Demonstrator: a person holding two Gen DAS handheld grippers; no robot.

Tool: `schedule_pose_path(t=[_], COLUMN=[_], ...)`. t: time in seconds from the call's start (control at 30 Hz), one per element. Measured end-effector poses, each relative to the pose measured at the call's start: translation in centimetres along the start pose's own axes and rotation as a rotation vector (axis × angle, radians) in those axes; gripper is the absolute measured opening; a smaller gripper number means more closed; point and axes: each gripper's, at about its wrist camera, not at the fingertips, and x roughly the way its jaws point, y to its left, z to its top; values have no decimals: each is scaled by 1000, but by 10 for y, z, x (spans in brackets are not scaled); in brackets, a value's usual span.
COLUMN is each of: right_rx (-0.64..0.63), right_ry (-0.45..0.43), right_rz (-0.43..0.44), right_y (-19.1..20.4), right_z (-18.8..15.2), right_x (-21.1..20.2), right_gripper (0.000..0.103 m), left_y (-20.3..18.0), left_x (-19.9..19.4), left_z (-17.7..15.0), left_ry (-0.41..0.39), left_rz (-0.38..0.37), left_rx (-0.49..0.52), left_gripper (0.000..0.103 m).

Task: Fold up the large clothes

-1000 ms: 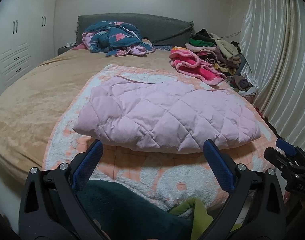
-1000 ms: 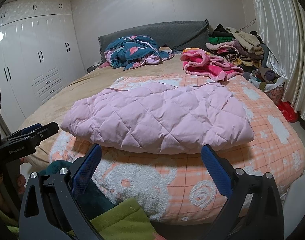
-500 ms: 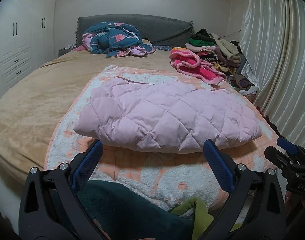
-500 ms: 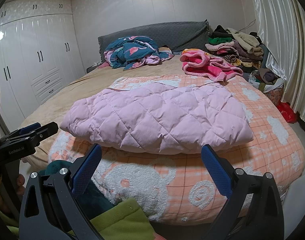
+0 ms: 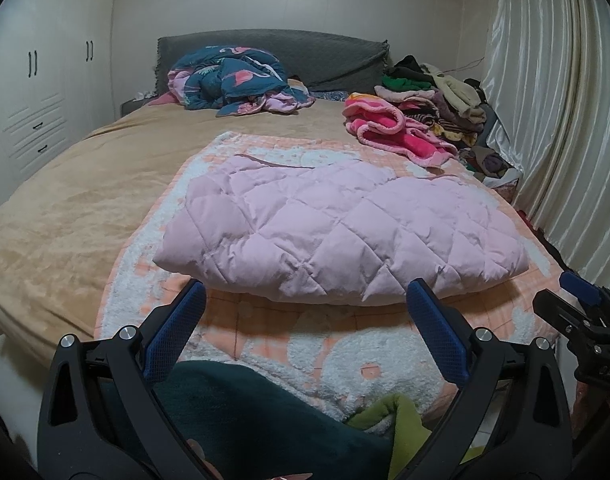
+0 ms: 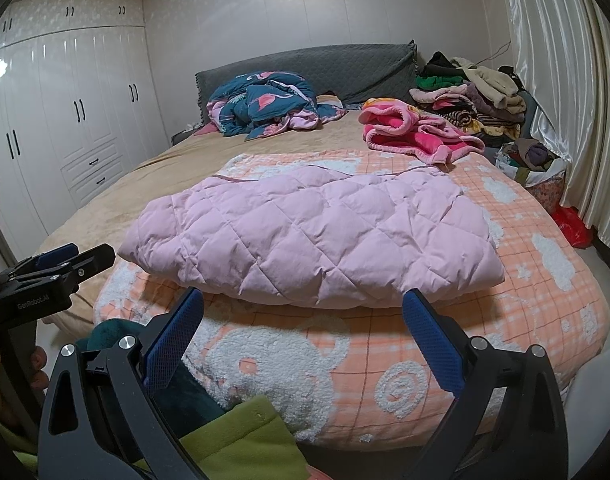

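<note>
A pink quilted jacket lies folded flat on the orange and white blanket at the foot of the bed; it also shows in the right wrist view. My left gripper is open and empty, held just short of the jacket's near edge. My right gripper is open and empty, also just short of that edge. The right gripper shows at the right edge of the left wrist view. The left gripper shows at the left edge of the right wrist view.
A blue flamingo-print duvet is bunched at the grey headboard. A pink fleece garment and a pile of clothes lie at the far right. White wardrobes stand left, curtains right. Dark green and lime cloth lies below the grippers.
Both grippers have drawn back slightly from the bed. The jacket has not moved.
</note>
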Motion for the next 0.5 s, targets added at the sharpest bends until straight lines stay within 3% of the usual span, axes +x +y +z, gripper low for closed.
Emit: schedule_pose_path(t=[0.5], right_rx=[-6], right_ry=[0], right_rz=[-2], right_y=[-2], right_z=[1], right_x=[-2], right_gripper=[99], left_y=[-5], left_x=[-2], left_z=[-2], left_ry=[-11], left_rz=[4], left_rx=[29], left_gripper=[94])
